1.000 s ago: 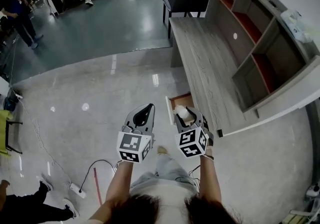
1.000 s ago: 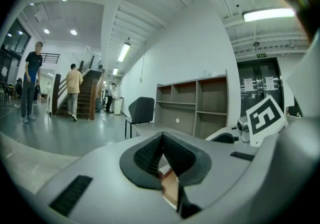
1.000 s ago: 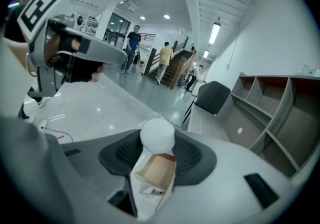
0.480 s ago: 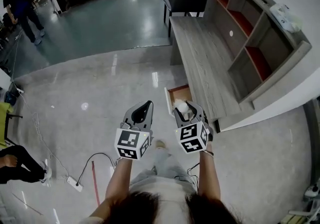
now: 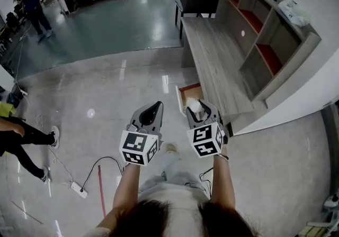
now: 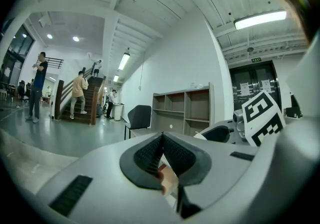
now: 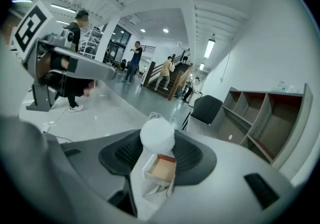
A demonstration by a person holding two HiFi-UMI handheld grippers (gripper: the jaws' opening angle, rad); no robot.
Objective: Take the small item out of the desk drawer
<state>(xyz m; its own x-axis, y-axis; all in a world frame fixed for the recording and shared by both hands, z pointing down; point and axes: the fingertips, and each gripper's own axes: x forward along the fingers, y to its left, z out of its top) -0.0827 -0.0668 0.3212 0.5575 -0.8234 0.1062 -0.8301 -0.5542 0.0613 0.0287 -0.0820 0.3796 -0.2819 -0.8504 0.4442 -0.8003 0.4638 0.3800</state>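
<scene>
Obs.: your right tool [image 5: 197,111] was clenched on the small item [image 5: 194,106], a white, rounded, soft-looking lump pinched between the two pads near their tips. It was too blurred to identify; possibly a wad with thin loops on top. In the right gripper view the item sat directly over the drawer [image 5: 190,92], clear of it and not touching. The drawer stood pulled out from the near end of the surface [image 5: 217,66], and its wooden interior looked bare.

Your left tool [image 5: 154,108] was clenched on nothing, pads pressed together, held just beside the right one over the floor.

Step, as judged: extraction was essentially done, with the item out and in the air.

Next move, as judged: you needed to carry it away from the drawer opening and put it down, most likely on the surface. It called for a steady, light squeeze, since the lump looked compressible. The free left tool could push the drawer shut.
</scene>
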